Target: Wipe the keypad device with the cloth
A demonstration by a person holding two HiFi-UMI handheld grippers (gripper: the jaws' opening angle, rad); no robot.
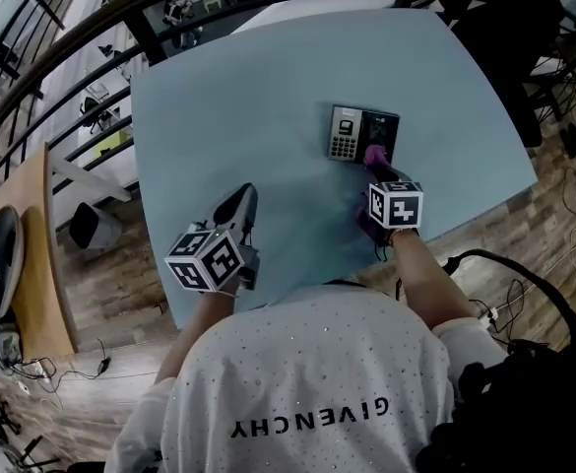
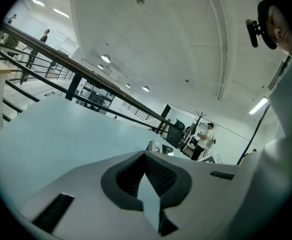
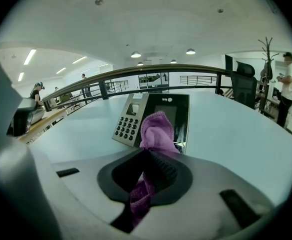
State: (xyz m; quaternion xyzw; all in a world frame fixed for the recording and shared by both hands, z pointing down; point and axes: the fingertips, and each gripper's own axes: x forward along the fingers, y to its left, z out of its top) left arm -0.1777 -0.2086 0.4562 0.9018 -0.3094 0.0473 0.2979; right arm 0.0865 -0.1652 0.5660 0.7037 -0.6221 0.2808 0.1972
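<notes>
Closest to head cam: white T-shirt (image 1: 307, 382), bottom of view. Beyond it, pale blue table (image 1: 268, 97) filling centre. L gripper (image 1: 243, 197) (image 2: 145, 156) at table's near-left part, well apart from device; jaws drawn together at tips, nothing btwn. R gripper (image 1: 378, 170) (image 3: 153, 154) clamped on purple cloth (image 1: 374, 154) (image 3: 158, 131), aimed at keypad device (image 1: 352, 131) (image 3: 131, 124) lying mid-table. Cloth's free end bunched over device's dark right half.

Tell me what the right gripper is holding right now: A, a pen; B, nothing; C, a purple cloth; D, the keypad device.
C: the right gripper has its fingers shut on the purple cloth, whose bunched end pokes out toward the keypad device.
</notes>
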